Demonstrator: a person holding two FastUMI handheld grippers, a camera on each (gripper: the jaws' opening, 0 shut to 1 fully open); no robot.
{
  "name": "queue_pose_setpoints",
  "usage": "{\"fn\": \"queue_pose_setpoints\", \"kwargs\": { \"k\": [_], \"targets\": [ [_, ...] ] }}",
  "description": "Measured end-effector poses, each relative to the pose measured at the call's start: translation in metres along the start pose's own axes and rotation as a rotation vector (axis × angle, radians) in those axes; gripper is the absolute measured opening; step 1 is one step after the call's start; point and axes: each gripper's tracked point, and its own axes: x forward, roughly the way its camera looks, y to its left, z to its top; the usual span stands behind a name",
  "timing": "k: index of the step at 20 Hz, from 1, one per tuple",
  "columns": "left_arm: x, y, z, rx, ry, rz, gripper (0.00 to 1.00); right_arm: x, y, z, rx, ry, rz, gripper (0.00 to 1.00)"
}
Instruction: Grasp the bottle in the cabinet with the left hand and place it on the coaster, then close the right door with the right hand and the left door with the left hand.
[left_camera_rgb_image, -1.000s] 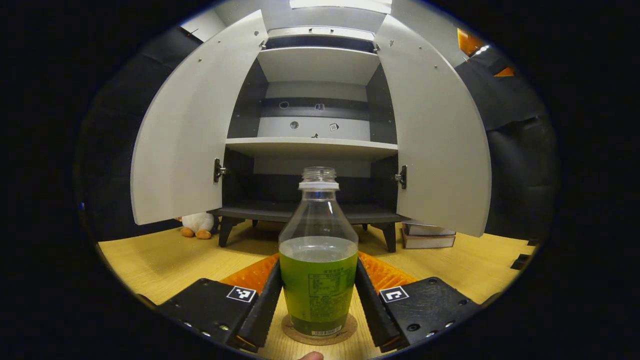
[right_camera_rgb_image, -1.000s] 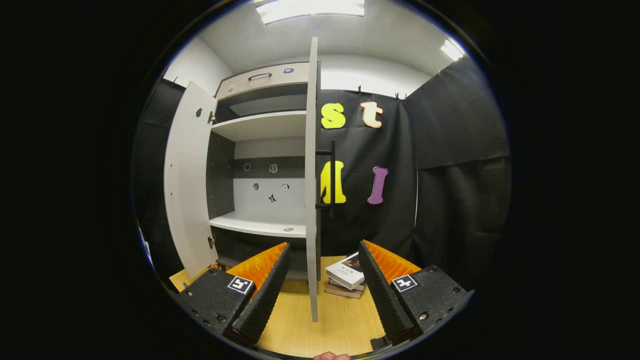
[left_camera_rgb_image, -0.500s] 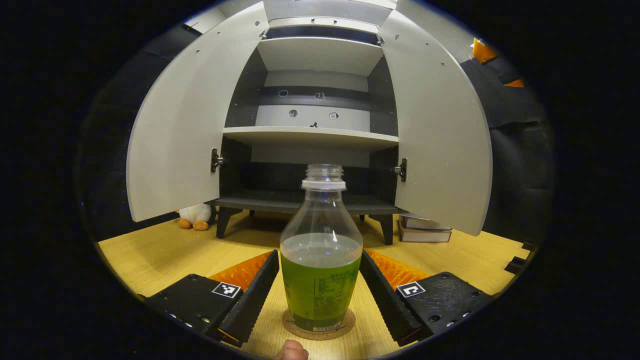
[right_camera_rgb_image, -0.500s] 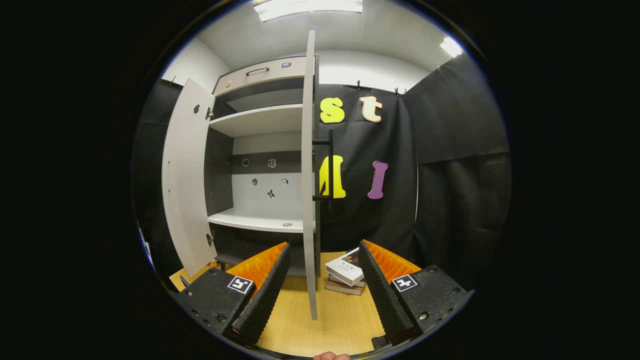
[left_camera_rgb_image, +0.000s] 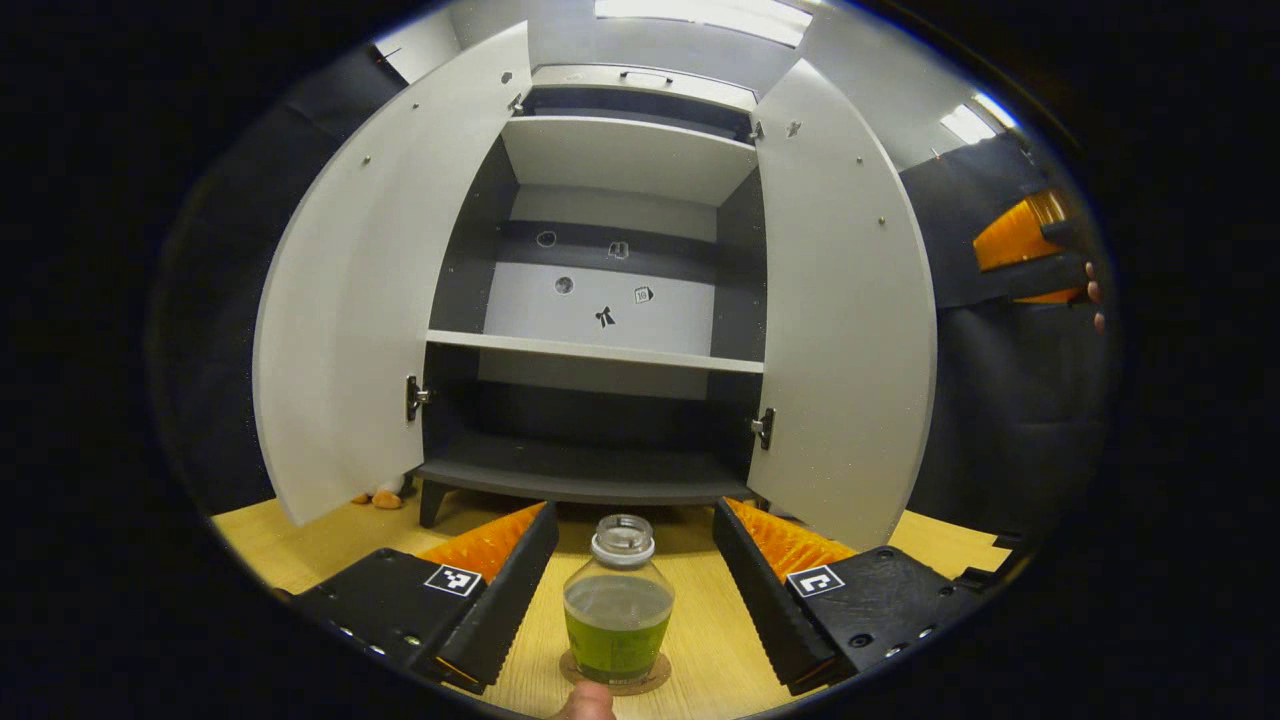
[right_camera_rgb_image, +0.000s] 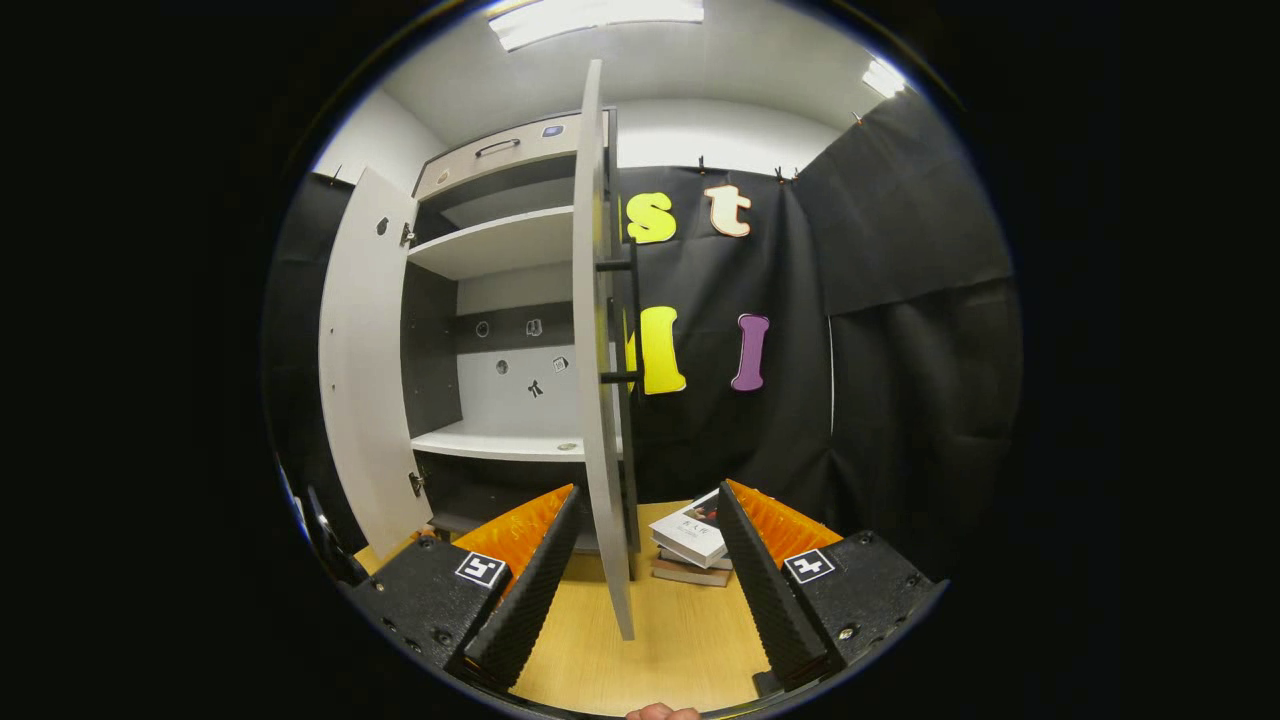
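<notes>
Bottle (left_camera_rgb_image: 618, 620) stands upright on the coaster (left_camera_rgb_image: 614, 682), low between my left tongs (left_camera_rgb_image: 630, 570), whose fingers are spread wide and clear of it on both sides, so I judge the placing done and the step in hand is the right door (right_camera_rgb_image: 596, 400). My right tongs (right_camera_rgb_image: 645, 560) are wide and empty too, and that door stands edge-on just ahead of them, its lower edge between the fingers, handle (right_camera_rgb_image: 618, 320) on the far face to the right of the edge. To do it well I'd bring the right tongs round to the handle face and push flat on the panel near the free edge, not at the hinge side, swinging it steadily into the cabinet (left_camera_rgb_image: 600, 300) till it sits flush; I'd keep my left tongs back so the door sweeps past nothing, and keep low moves away from the bottle, which looks uncapped and could tip. Books (right_camera_rgb_image: 692, 545) lie on the floor just right of the door, out of the swing I think. Versus a second ago: left tongs have lifted and pulled back, bottle sits smaller and lower ahead of them, fingers no longer close on it; the door has drifted slightly left ahead of the right tongs; the right tongs now show at the far right of the left gripper view.
</notes>
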Motion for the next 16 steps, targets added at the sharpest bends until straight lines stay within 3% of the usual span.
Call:
{"fn": "queue_pose_setpoints", "kwargs": {
  "k": [4, 8, 14, 16],
  "targets": [
    [-0.007, 0.005, 0.040, 0.024, -0.005, 0.030, 0.95, 0.010, 0.010, -0.020, 0.069, 0.009, 0.060, 0.83],
    [-0.018, 0.013, 0.055, 0.041, 0.039, 0.073, 0.95, 0.020, 0.004, -0.021, 0.078, -0.018, 0.066, 0.83],
    [-0.030, 0.019, 0.064, -0.001, 0.076, 0.103, 0.95, 0.056, -0.038, 0.053, 0.033, -0.152, 0.029, 0.83],
    [-0.029, 0.024, 0.073, 0.024, 0.052, 0.126, 0.95, 0.075, -0.051, 0.070, 0.032, -0.147, 0.004, 0.83]
  ]
}}
